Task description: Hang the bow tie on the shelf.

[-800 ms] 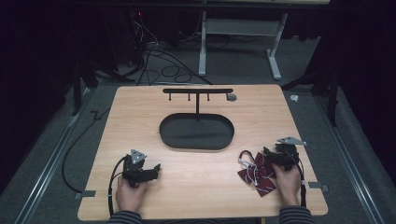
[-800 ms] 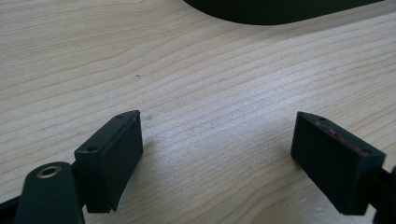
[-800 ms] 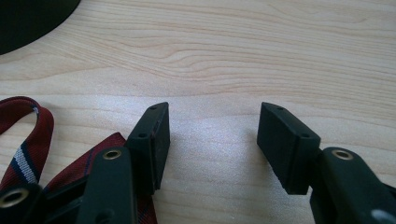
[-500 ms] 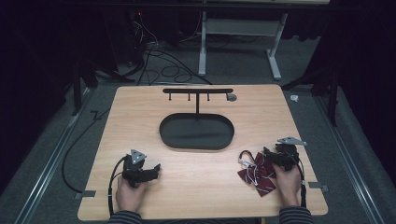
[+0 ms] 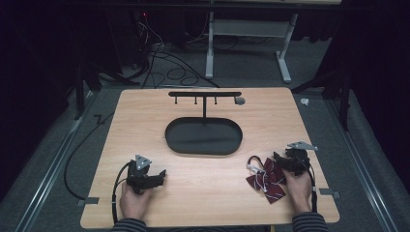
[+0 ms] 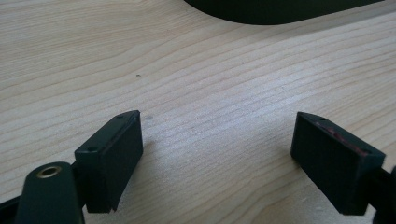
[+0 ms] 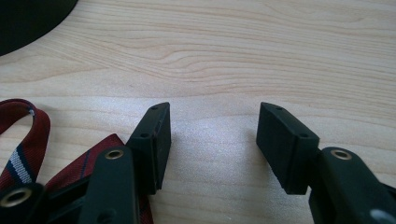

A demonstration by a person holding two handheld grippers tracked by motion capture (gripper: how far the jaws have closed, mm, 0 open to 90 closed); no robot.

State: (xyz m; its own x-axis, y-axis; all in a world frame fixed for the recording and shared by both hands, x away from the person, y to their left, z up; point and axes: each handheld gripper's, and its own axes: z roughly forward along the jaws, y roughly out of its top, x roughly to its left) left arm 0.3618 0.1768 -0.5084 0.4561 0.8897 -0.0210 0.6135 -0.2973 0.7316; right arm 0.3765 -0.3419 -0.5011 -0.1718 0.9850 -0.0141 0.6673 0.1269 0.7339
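**Inspector A:** At the five o'clock corner of the table [image 5: 145, 111], a dark red striped bow tie [image 5: 267, 179] is found lying flat, just beside the right gripper [image 5: 279, 158] on its nine o'clock side. The jaws are spread wide and nothing is held between them.

**Inspector B:** The left gripper [image 5: 162, 174]?

**Inspector A:** It is rested at seven o'clock, well apart from the tie, jaws likewise parted over bare wood.

**Inspector B:** How is the pick-up best done?

**Inspector A:** It is judged that the right jaws should be turned toward nine o'clock and closed on the knot or band, not on a loose wing.

**Inspector B:** Obstructions?

**Inspector A:** None is noted nearby. A black oval tray [image 5: 203, 137] with a hook rail [image 5: 205, 94] is stood at twelve o'clock, well apart.
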